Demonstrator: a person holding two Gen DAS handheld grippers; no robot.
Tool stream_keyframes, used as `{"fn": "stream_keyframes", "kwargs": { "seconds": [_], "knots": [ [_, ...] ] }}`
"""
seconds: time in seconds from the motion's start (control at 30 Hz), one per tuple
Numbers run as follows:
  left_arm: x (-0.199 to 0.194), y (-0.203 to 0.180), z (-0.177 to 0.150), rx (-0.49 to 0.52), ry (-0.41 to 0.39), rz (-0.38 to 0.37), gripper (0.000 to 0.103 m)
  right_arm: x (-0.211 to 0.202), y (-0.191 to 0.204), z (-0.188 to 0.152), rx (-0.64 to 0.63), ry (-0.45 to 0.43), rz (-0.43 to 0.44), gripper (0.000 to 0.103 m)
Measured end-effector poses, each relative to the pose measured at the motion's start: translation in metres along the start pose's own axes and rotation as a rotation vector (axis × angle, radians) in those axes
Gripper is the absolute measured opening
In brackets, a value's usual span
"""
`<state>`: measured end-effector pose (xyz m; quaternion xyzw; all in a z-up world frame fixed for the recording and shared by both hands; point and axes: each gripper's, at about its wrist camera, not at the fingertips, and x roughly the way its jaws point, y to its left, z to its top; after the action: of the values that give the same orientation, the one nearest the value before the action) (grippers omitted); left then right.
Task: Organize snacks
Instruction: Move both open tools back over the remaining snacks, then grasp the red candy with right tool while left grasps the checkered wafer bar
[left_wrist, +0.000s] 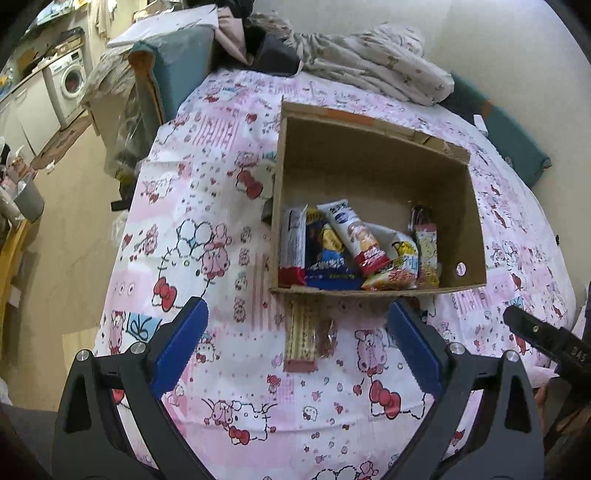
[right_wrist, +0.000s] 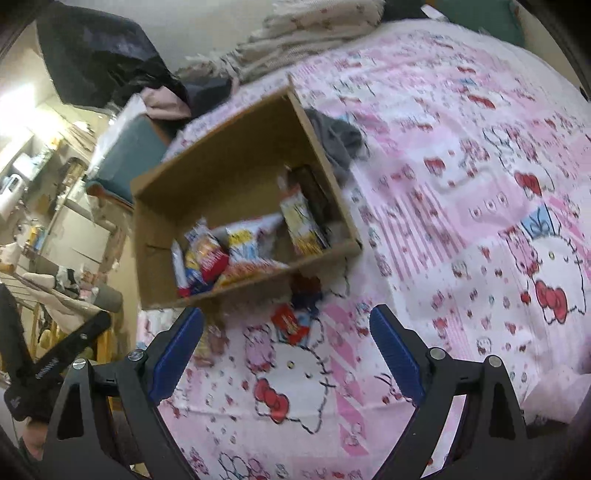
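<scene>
An open cardboard box (left_wrist: 373, 166) lies on a pink cartoon-print bedsheet and holds several snack packets (left_wrist: 354, 247) along its near wall. A clear-wrapped wafer packet (left_wrist: 303, 338) lies on the sheet just in front of the box, between the blue pads of my open, empty left gripper (left_wrist: 297, 332). In the right wrist view the box (right_wrist: 229, 173) is upper left with its snacks (right_wrist: 236, 254). A small red and blue packet (right_wrist: 291, 325) lies on the sheet in front of it, just ahead of my open, empty right gripper (right_wrist: 286, 332).
Crumpled blankets (left_wrist: 373, 62) and clothes are piled at the bed's far end. A grey cloth (right_wrist: 340, 140) lies beside the box. The bed's left edge drops to a floor with a washing machine (left_wrist: 70, 81) and clutter. The other gripper (left_wrist: 546, 343) shows at right.
</scene>
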<state>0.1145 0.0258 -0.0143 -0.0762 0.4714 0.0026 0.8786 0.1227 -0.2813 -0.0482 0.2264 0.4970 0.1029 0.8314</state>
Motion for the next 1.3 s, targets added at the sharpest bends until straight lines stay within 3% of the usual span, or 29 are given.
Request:
{"fn": "stream_keyframes", "kwargs": {
  "seconds": [0.5, 0.7, 0.77, 0.8, 0.83, 0.97, 1.07, 1.17, 1.3],
  "knots": [
    [0.022, 0.038, 0.002, -0.174, 0.069, 0.063, 0.096, 0.063, -0.042, -0.002, 0.211, 0.213, -0.112, 0.094],
    [0.026, 0.040, 0.004, -0.188, 0.082, 0.067, 0.096, 0.100, -0.018, -0.001, 0.121, 0.287, -0.134, 0.093],
    [0.027, 0.043, 0.004, -0.199, 0.086, 0.072, 0.096, 0.113, -0.004, -0.006, 0.058, 0.317, -0.116, 0.086],
    [0.028, 0.044, 0.003, -0.210, 0.090, 0.068, 0.096, 0.119, 0.003, -0.009, 0.031, 0.331, -0.115, 0.075],
    [0.029, 0.045, 0.002, -0.216, 0.094, 0.063, 0.096, 0.127, 0.011, -0.012, -0.008, 0.351, -0.123, 0.072],
    [0.032, 0.041, 0.003, -0.201, 0.106, 0.059, 0.096, 0.146, 0.031, -0.015, -0.156, 0.339, -0.226, 0.067],
    [0.031, 0.041, 0.006, -0.202, 0.095, 0.058, 0.096, 0.153, 0.041, -0.019, -0.256, 0.337, -0.280, 0.056],
    [0.031, 0.042, 0.006, -0.207, 0.092, 0.074, 0.096, 0.152, 0.044, -0.023, -0.301, 0.341, -0.282, 0.022],
    [0.038, 0.045, 0.004, -0.193, 0.127, 0.123, 0.096, 0.142, 0.045, -0.031, -0.303, 0.369, -0.227, 0.018]
  ]
}}
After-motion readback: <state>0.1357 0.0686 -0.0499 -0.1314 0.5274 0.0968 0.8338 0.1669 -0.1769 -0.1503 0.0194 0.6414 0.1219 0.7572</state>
